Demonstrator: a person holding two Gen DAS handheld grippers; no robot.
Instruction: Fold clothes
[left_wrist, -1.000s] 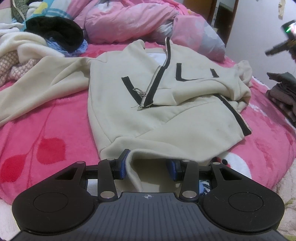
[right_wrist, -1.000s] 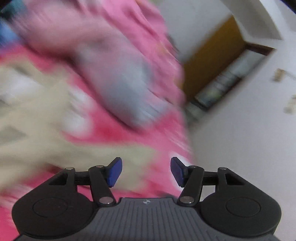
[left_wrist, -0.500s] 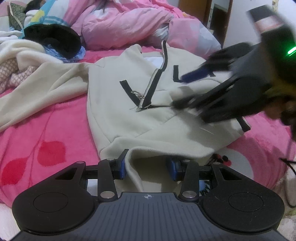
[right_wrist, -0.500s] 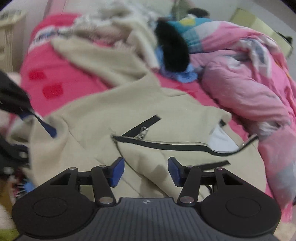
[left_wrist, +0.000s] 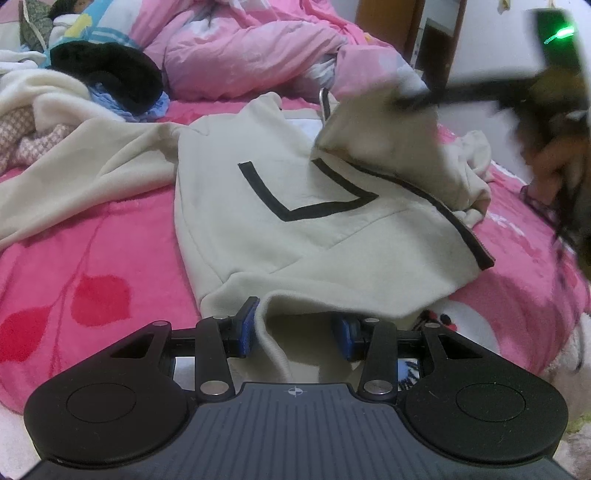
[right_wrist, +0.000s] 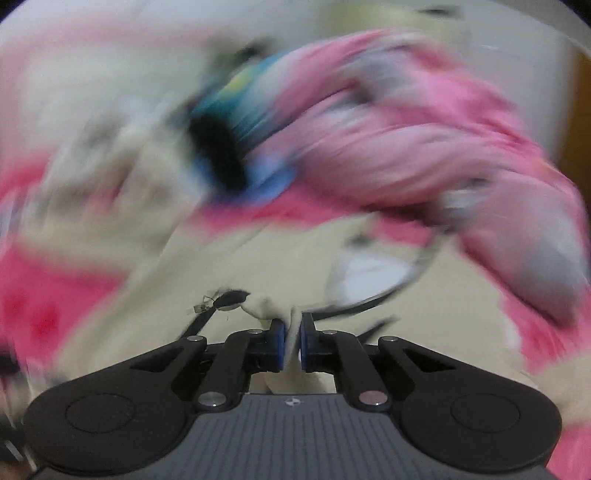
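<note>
Cream fleece fills the near view: the jacket's hem (left_wrist: 295, 295) lies between the left gripper (left_wrist: 295, 332) fingers, which stand apart around it without pinching. The jacket (left_wrist: 295, 221) is spread on the pink bed (left_wrist: 92, 258), one sleeve (left_wrist: 74, 184) trailing out toward 9 o'clock. Farther off, toward 1 o'clock, the right gripper (right_wrist: 291, 339) has its fingers clamped together on a front flap (left_wrist: 388, 147), raised off the body; that view is badly blurred, so the exact edge held is probably the zipper side. By my reading the fold is partway: the sleeves and the halving are left. Other clothes (left_wrist: 55, 122) are heaped at 11 o'clock.
</note>
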